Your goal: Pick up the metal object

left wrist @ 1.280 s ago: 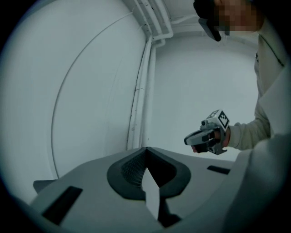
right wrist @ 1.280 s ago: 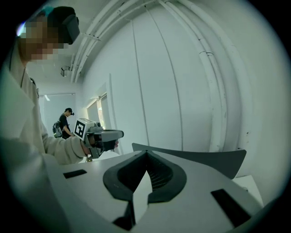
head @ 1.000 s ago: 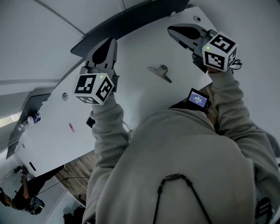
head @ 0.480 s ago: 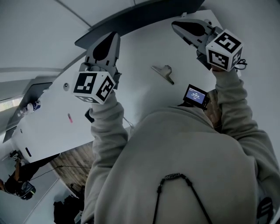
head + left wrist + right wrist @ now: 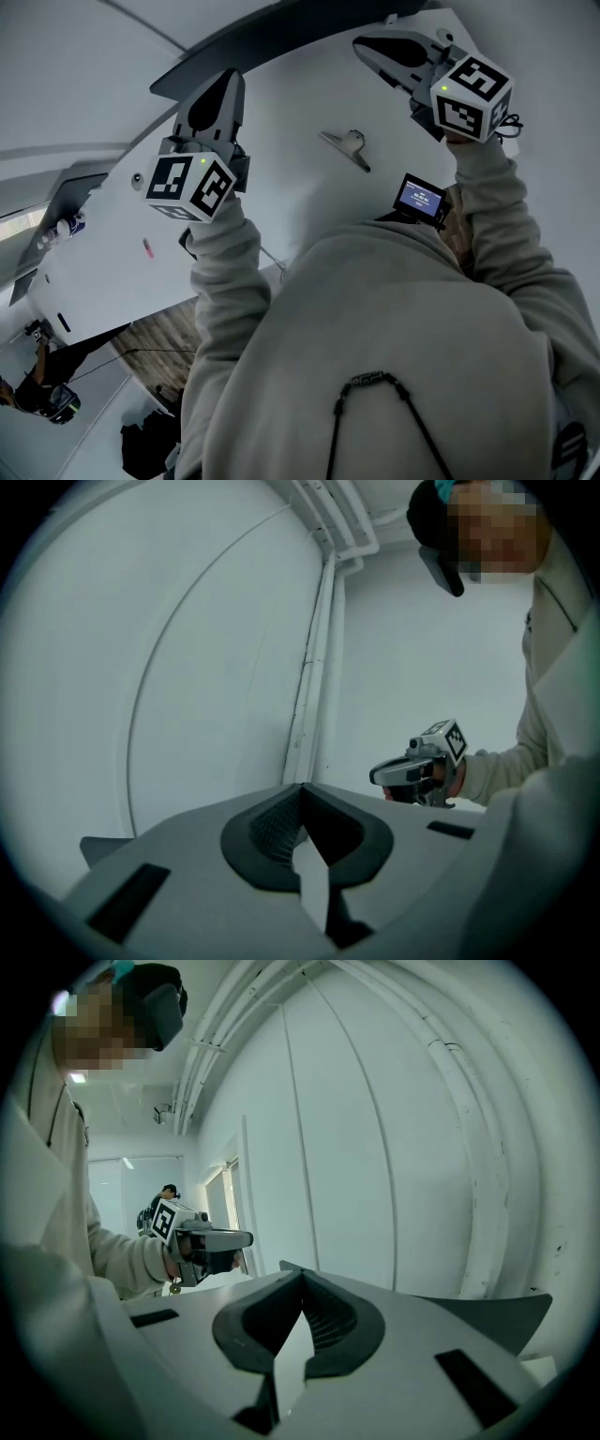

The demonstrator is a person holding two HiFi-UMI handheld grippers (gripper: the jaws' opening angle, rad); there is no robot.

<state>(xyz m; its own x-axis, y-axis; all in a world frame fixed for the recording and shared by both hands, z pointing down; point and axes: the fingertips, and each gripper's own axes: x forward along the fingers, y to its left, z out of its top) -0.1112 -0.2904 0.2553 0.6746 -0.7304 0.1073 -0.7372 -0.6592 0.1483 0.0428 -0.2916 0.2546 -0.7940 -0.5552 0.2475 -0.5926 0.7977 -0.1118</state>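
Observation:
The metal object (image 5: 345,147), a small grey clip-like piece, lies on the white table (image 5: 281,197) between my two hands. My left gripper (image 5: 228,79) is held up at the left of it, shut, with nothing between its jaws. My right gripper (image 5: 362,44) is held up at the right and farther back, also shut and empty. Both point away from the object and neither touches it. In the left gripper view my left gripper (image 5: 302,786) faces a white wall and the right gripper (image 5: 417,771) shows beyond it. In the right gripper view my right gripper (image 5: 302,1270) faces the left gripper (image 5: 211,1239).
A small device with a lit screen (image 5: 419,199) sits near the table's front edge by my chest. A pink item (image 5: 148,247) and a bottle (image 5: 64,228) lie far left. A dark curved edge (image 5: 281,37) bounds the table's far side. Another person (image 5: 37,398) stands at lower left.
Both grippers have drifted a little to the left in the head view and stay shut. The metal object has not moved on the table.

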